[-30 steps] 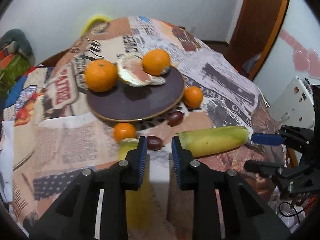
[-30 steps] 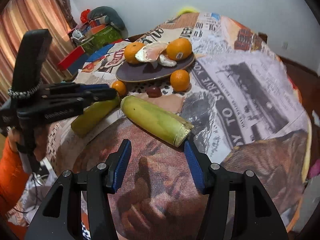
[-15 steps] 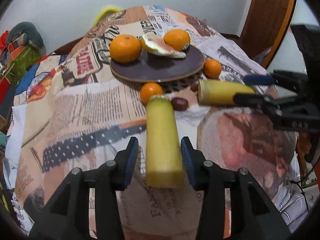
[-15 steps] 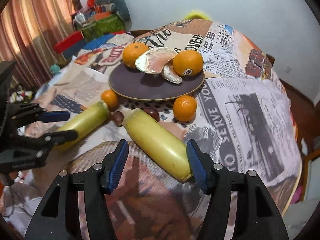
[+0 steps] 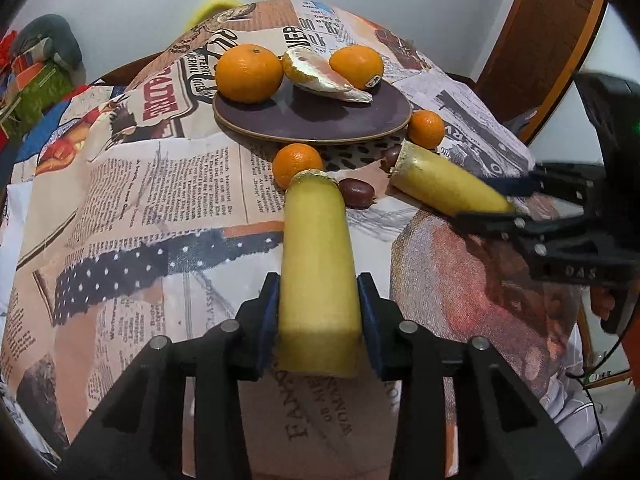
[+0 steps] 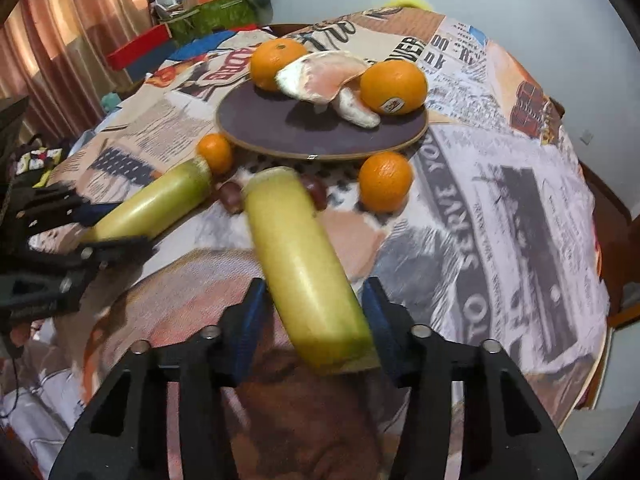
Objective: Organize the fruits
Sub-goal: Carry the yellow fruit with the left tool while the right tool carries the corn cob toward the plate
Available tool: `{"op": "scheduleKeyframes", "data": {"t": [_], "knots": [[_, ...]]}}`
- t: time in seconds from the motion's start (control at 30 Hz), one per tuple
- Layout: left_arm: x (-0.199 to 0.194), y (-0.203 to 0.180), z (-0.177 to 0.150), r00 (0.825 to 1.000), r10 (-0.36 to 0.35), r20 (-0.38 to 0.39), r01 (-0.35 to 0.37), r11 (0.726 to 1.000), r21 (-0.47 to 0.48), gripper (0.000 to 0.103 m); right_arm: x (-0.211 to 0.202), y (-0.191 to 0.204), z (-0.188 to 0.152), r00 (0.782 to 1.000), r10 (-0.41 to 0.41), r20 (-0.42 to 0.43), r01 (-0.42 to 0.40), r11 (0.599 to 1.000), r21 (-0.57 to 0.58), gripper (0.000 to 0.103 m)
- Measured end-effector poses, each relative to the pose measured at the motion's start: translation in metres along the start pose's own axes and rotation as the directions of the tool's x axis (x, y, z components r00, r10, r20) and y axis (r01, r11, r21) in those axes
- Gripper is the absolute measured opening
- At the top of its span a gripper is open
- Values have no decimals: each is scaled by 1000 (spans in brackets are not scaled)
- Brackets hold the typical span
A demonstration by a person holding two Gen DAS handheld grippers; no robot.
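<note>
Here the left gripper point(image 5: 319, 312) is clamped on one yellow fruit piece point(image 5: 317, 264), both pads touching its sides. The right gripper point(image 6: 314, 314) straddles the other yellow piece point(image 6: 304, 264), which leans toward the right pad; whether it is pinched I cannot tell. At 12 o'clock, the plate point(image 6: 280, 128) carries two oranges point(image 6: 394, 86).
</note>
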State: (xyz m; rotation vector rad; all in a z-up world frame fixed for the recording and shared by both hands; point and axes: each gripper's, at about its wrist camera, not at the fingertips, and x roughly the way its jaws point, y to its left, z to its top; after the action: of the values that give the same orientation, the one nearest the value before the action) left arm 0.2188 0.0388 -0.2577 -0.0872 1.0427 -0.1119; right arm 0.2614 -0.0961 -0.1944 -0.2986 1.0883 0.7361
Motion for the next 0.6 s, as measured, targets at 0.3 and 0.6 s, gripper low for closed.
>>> {"op": "scheduleKeyframes", "data": {"t": [0.3, 0.6], "knots": [[-16, -3, -17, 1000, -5, -12, 6, 1000, 21, 38, -21, 14, -35, 998, 52, 42, -58, 988, 141, 35], [-26, -5, -28, 1000, -8, -28, 10, 999, 50, 38, -32, 22, -42, 995, 76, 58, -85, 981, 174, 36]]}}
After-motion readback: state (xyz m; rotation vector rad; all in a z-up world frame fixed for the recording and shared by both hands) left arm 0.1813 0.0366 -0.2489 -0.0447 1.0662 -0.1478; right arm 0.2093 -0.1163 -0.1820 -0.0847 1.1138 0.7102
